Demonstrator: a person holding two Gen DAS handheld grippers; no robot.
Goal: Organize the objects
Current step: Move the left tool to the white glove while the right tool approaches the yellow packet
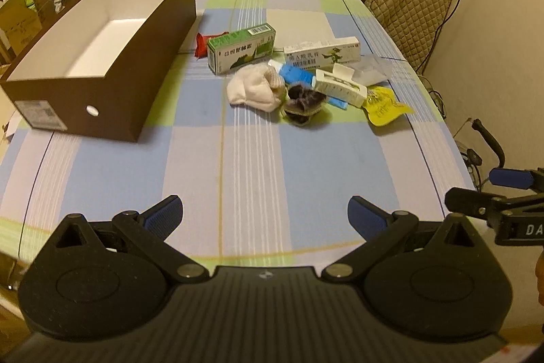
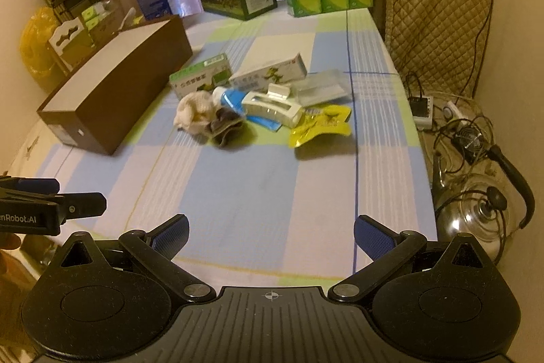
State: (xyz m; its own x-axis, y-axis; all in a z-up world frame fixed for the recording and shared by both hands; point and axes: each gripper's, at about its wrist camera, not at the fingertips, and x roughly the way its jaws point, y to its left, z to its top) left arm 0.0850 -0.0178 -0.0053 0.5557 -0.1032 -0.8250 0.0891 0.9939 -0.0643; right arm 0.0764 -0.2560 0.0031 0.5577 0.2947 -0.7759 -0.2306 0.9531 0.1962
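Lying lengthwise, brown box [image 1: 102, 70] points away.

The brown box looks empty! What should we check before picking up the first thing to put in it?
1. Brown box open on top and nothing in it: ok.
2. Left tool open and holding nothing: ok.
3. Right tool open and holding nothing: ok.
4. Cloth between the tools and the pile is bare: ok.
5. Things easy to grab one at a time: not ok. The white sock, blue tube and white carton lie bunched together and touching.
6. Yellow pouch free at the pile's edge: ok, though the white carton touches its far end.
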